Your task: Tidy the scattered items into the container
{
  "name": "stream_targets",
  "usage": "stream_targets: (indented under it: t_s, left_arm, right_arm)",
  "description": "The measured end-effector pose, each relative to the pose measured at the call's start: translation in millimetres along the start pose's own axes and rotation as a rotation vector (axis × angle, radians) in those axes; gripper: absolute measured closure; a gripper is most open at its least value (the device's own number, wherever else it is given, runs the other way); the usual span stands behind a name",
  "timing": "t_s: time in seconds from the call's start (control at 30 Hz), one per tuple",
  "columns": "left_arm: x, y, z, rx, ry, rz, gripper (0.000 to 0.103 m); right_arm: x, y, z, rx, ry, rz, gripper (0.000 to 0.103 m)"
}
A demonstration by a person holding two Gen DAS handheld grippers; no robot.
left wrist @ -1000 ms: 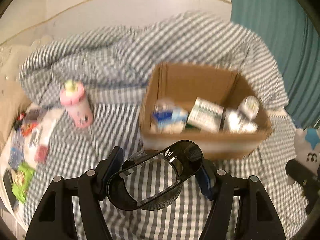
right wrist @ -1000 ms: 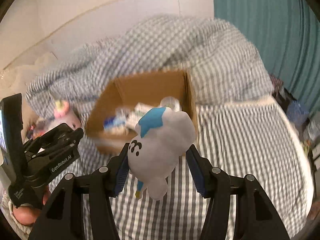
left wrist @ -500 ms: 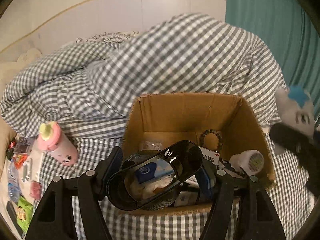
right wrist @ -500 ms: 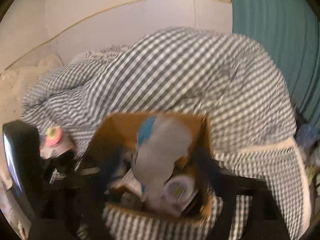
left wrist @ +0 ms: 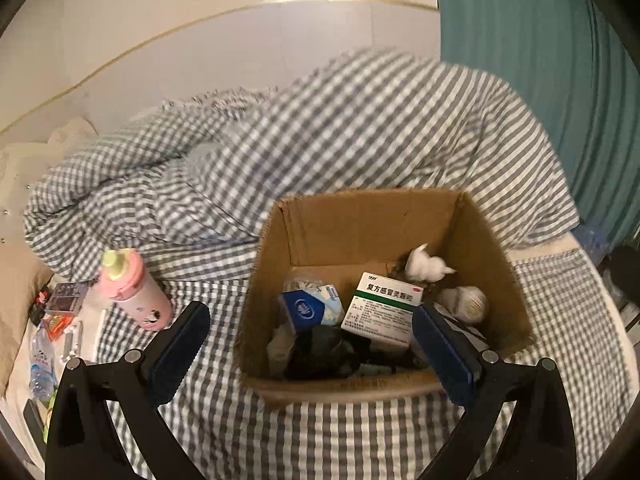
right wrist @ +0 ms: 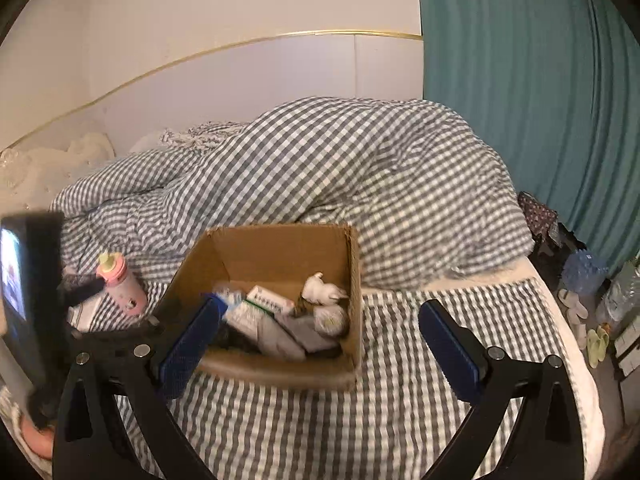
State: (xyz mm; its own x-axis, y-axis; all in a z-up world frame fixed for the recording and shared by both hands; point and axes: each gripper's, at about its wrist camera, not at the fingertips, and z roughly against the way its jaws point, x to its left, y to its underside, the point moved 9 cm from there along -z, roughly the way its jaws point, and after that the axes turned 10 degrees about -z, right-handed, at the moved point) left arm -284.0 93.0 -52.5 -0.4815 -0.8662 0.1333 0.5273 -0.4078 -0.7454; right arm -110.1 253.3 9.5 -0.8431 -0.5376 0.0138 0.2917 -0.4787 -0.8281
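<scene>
An open cardboard box (left wrist: 372,236) (right wrist: 280,252) stands on the checked bed. Inside lie a white medicine carton (left wrist: 384,308), a blue pack (left wrist: 304,308), a white jar (left wrist: 466,302), a small white plush piece (left wrist: 426,268) (right wrist: 322,290) and a dark cup-like thing (left wrist: 320,352) at the near wall. My left gripper (left wrist: 310,320) hangs over the box's near side, its jaws opening, nothing between them. The right gripper (right wrist: 320,312) stands open and empty just in front of the box. A pink bottle (left wrist: 134,292) (right wrist: 122,284) lies left of the box.
Small packets and a little water bottle (left wrist: 56,316) are strewn at the bed's left edge. A bunched checked duvet (right wrist: 320,184) rises behind the box. Teal curtain (right wrist: 540,120) at right; slippers and bags on the floor (right wrist: 592,320) past the bed's right edge.
Both grippers have opened. The dark cup left the left jaws and lies in the box; the plush toy left the right jaws into the box. The right gripper drew back.
</scene>
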Motion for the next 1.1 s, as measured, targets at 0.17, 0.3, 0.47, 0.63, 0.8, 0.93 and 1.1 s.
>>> stream_targets:
  t_s: [0.17,0.3,0.47,0.63,0.8,0.93,1.1]
  left_arm:
    - [4.0,15.5,44.2,-0.022,-0.001,0.016,0.0]
    - [-0.9,42.8,48.5,0.007,0.031,0.038,0.0]
    - [-3.0,63.1,38.6,0.054,0.044,0.074,0.0]
    - [1.0,63.7,36.5,0.057,0.029,0.077,0.0]
    - [1.9,65.2,32.3,0.07,0.029,0.076,0.0]
    - [-7.2,63.5,31.8,0.053,0.025,0.039,0.0]
    - [-15.8,61.0,27.1,0.048,0.008,-0.002,0.0]
  right_arm:
    - [-8.1,31.1,26.1,0.018,-0.026,-0.028,0.003]
    - [-16.5,62.8,14.4,0.098,-0.013,-0.036,0.003]
    - [-17.3,72.2,11.9,0.103,0.013,0.005,0.003]
    - [-24.0,71.4,4.7,0.114,-0.004,-0.032,0.003]
    - [-31.2,69.3,0.5,0.111,0.011,-0.044,0.003]
    - [-37.2,68.5,-3.3,0.113,0.015,-0.057,0.003]
    - [-38.0,70.6,-5.5,0.12,0.008,-0.052,0.003]
